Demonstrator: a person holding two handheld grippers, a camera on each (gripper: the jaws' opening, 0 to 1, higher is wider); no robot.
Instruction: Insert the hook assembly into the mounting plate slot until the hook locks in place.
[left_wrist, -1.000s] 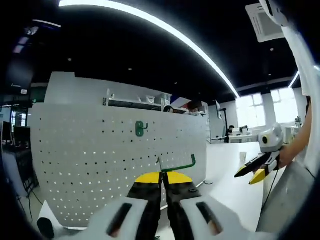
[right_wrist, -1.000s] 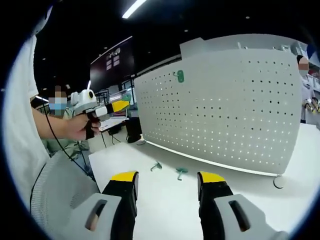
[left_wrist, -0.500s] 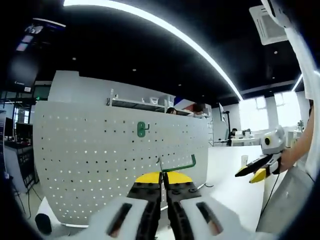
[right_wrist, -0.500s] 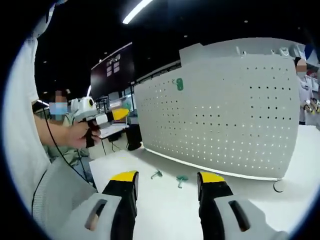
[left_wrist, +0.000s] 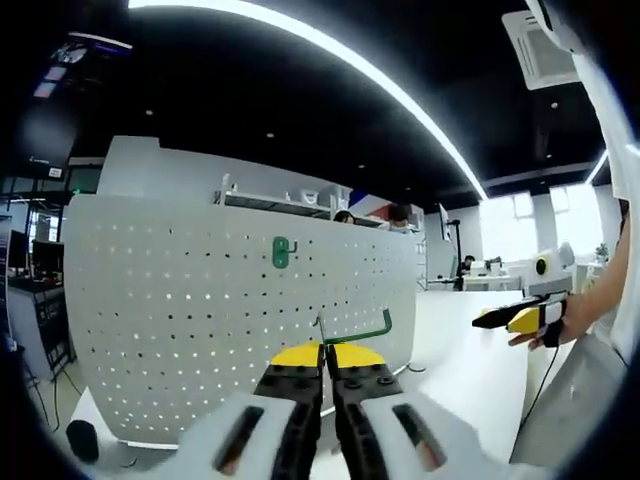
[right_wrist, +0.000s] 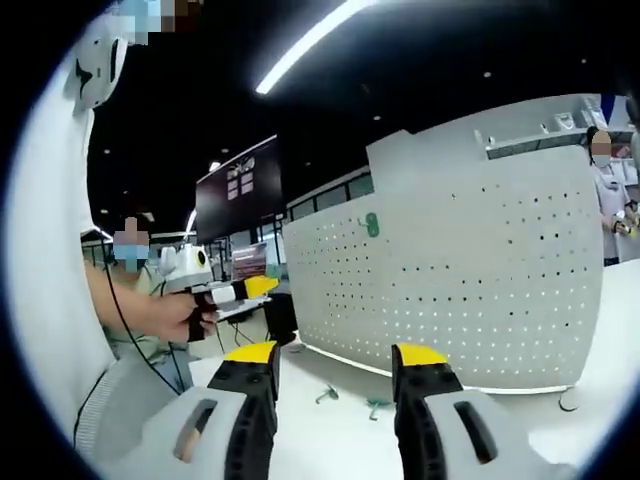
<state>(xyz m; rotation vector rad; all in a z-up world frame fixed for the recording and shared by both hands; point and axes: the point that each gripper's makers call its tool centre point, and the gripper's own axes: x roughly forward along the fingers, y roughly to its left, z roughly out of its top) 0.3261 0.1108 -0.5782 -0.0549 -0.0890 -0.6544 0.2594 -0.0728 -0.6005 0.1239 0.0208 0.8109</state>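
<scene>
A white pegboard mounting plate (left_wrist: 180, 320) stands upright on the white table (left_wrist: 470, 375). One green hook (left_wrist: 283, 252) hangs high on it. My left gripper (left_wrist: 325, 350) is shut on a thin green wire hook (left_wrist: 358, 333), held in front of the board's lower right part and apart from it. In the right gripper view the board (right_wrist: 470, 290) carries the same mounted hook (right_wrist: 371, 225). My right gripper (right_wrist: 335, 355) is open with nothing between its jaws. The left gripper (right_wrist: 238, 291) shows at the left, held by a hand.
Two loose green hooks (right_wrist: 327, 395) (right_wrist: 378, 405) lie on the table (right_wrist: 590, 375) before the board. The right gripper (left_wrist: 520, 316) hovers off to the right in the left gripper view. A person (right_wrist: 605, 190) stands beyond the board's right end. A round foot (right_wrist: 568, 402) sits at its corner.
Both cameras have tilted upward, so the board sits lower in the views. In the left gripper view the right gripper has risen and levelled. The left stays shut on the hook.
</scene>
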